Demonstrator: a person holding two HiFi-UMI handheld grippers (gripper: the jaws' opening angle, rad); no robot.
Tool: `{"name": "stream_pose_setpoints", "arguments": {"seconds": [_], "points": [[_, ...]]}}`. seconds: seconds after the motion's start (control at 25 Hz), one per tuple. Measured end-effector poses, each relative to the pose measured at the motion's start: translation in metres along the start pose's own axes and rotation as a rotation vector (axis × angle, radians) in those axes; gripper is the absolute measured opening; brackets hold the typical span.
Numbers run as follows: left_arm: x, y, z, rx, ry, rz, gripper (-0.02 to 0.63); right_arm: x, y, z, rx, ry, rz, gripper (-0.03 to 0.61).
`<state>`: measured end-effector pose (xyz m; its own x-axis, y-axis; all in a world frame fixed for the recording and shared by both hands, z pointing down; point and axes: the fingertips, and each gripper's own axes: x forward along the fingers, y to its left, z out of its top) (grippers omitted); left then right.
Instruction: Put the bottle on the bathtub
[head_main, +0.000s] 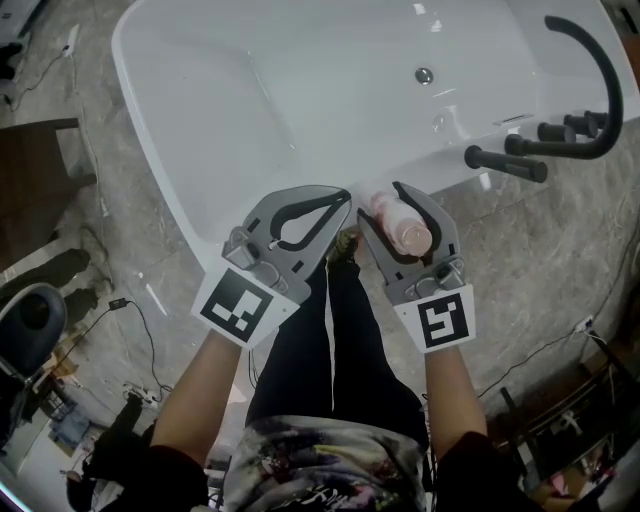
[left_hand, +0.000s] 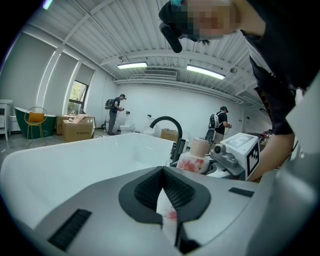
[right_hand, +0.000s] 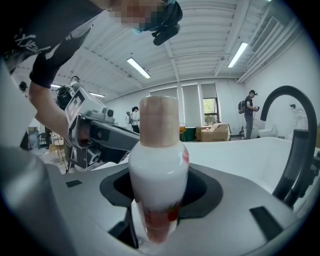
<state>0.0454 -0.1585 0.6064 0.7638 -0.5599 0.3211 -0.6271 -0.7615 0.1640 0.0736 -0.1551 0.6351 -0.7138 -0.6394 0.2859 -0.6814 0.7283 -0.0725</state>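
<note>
A white bottle (head_main: 400, 225) with pink print and a tan cap (right_hand: 159, 120) sits upright in my right gripper (head_main: 382, 203), which is shut on its lower body (right_hand: 159, 175). It hangs over the near rim of the white bathtub (head_main: 190, 200). My left gripper (head_main: 344, 200) is just to the left of it, tips together and holding nothing. In the left gripper view the jaws (left_hand: 163, 172) meet over the tub (left_hand: 75, 160), and the bottle (left_hand: 192, 157) shows to the right. The right gripper view shows the left gripper (right_hand: 95, 132) at the left.
A black curved faucet (head_main: 590, 90) with handles stands on the floor beside the tub's right side. The drain (head_main: 424, 75) lies in the tub's basin. A dark chair (head_main: 30, 320) and cables lie on the floor at the left. People and cardboard boxes (left_hand: 77, 127) are far behind.
</note>
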Motion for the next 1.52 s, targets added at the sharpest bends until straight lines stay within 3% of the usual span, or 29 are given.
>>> {"name": "stream_pose_setpoints", "arguments": {"seconds": [0.32, 1.04, 1.28, 1.52], "points": [[0.008, -0.007, -0.002, -0.005, 0.014, -0.014, 0.011, 0.002, -0.002, -0.008, 0.002, -0.009, -0.021, 0.216], [0.01, -0.003, 0.001, -0.038, 0.0, -0.008, 0.011, 0.004, 0.006, -0.019, -0.085, 0.097, -0.001, 0.233], [0.005, -0.002, 0.004, -0.027, -0.004, -0.016, 0.011, 0.003, 0.006, -0.018, -0.096, 0.102, -0.01, 0.282], [-0.006, 0.001, 0.021, -0.021, -0.025, -0.015, 0.011, -0.007, 0.01, -0.026, -0.147, 0.21, 0.011, 0.352]]}}
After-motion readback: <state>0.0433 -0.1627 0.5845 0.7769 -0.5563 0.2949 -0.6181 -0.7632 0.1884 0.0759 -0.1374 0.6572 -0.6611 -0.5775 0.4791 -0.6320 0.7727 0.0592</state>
